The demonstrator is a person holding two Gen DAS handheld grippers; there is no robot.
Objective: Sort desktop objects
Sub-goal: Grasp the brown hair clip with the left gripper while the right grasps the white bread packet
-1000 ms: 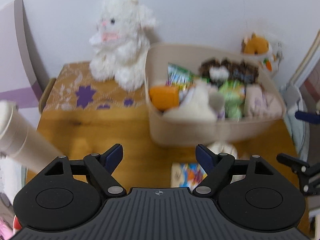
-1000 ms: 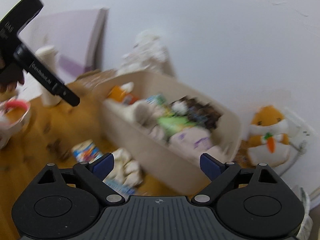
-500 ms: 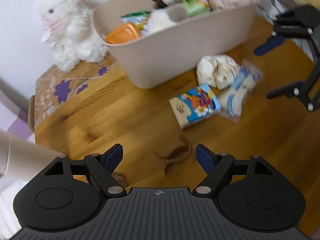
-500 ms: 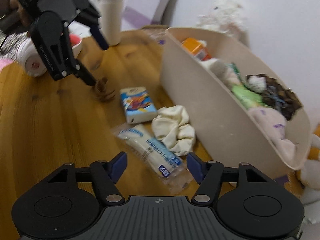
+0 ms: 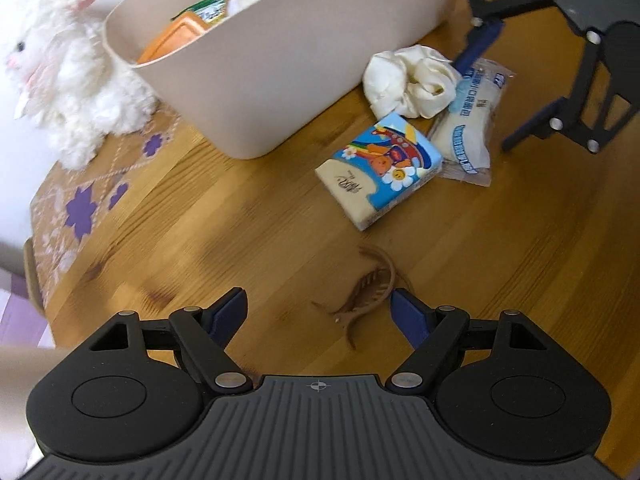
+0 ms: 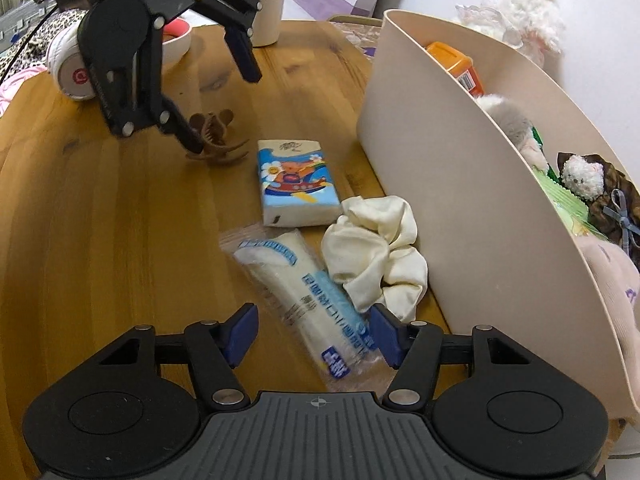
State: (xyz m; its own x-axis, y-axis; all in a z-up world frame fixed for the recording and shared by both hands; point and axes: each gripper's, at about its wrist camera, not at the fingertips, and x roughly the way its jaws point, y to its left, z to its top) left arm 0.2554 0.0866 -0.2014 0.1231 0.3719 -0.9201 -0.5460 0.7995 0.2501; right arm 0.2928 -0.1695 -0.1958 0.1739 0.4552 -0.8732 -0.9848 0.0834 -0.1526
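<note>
On the wooden table (image 5: 200, 220) lie a brown hair claw (image 5: 372, 292), a blue cartoon tissue pack (image 5: 380, 168), a cream scrunchie (image 5: 412, 80) and a clear-wrapped white pack with blue print (image 5: 468, 128). My left gripper (image 5: 318, 304) is open and low over the table, with the claw (image 6: 216, 140) just inside its right finger. My right gripper (image 6: 312, 320) is open and straddles the near end of the wrapped pack (image 6: 304, 284); its pads do not press on it. The scrunchie (image 6: 376, 252) lies just past its right finger. A beige bin (image 6: 460, 200) stands beside them.
The bin (image 5: 300, 60) holds an orange container, snack bags and soft toys. A white plush lamb (image 5: 68, 80) sits on a purple-flowered box left of it. A tall cup (image 6: 268, 0), a bowl (image 6: 176, 40) and white headphones (image 6: 72, 72) stand at the table's far side.
Both grippers have tilted down and sunk toward the table. The left one now has the hair claw by its fingers. The right one's jaws have narrowed over the wrapped pack.
</note>
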